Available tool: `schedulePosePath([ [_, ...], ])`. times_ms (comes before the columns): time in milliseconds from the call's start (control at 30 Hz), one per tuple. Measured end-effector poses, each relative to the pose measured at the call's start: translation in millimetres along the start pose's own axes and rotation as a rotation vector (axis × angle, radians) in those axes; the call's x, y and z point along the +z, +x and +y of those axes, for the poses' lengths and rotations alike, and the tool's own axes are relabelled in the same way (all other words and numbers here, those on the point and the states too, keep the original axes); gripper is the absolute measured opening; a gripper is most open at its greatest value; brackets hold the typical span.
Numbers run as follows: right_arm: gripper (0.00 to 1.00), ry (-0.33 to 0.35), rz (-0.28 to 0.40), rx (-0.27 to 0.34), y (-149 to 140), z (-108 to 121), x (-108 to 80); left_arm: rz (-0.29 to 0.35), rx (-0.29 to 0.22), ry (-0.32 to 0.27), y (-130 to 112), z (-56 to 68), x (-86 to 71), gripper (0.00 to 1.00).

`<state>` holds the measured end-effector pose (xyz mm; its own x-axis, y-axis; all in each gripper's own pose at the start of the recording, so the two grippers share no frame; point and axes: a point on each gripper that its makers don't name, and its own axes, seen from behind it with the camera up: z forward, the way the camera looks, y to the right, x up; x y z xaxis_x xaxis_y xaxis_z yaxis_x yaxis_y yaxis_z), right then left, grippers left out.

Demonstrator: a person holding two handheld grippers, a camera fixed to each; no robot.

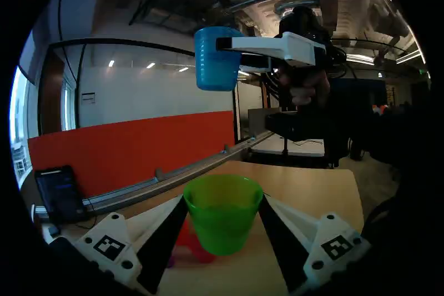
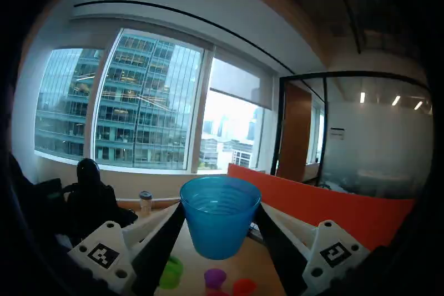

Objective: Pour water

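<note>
My left gripper (image 1: 222,201) is shut on a green cup (image 1: 222,221), holding it upright a little above the wooden table (image 1: 316,185). High above and farther off, a hand holds the right gripper (image 1: 217,51), which grips a blue cup (image 1: 215,65) upright. In the right gripper view, my right gripper (image 2: 220,207) is shut on the blue cup (image 2: 220,224), whose open mouth faces up. I cannot tell whether either cup holds water.
Under the green cup, a red cup (image 1: 191,243) stands on the table. Small green (image 2: 172,271), purple (image 2: 215,278) and orange (image 2: 244,286) cups sit below the blue one. A dark phone (image 1: 58,193) leans at the left. An orange partition (image 1: 133,149) borders the table.
</note>
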<state>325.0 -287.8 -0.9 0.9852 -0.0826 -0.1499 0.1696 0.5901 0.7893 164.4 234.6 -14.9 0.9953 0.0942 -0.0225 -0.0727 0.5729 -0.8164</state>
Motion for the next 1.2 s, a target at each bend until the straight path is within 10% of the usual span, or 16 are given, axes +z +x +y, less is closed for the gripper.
schedulePosePath([
  [1200,0.91,-0.115,-0.083,0.015,-84,37,-66.2,-0.056,0.016,0.111,-18,-45.1,-24.5,0.87],
])
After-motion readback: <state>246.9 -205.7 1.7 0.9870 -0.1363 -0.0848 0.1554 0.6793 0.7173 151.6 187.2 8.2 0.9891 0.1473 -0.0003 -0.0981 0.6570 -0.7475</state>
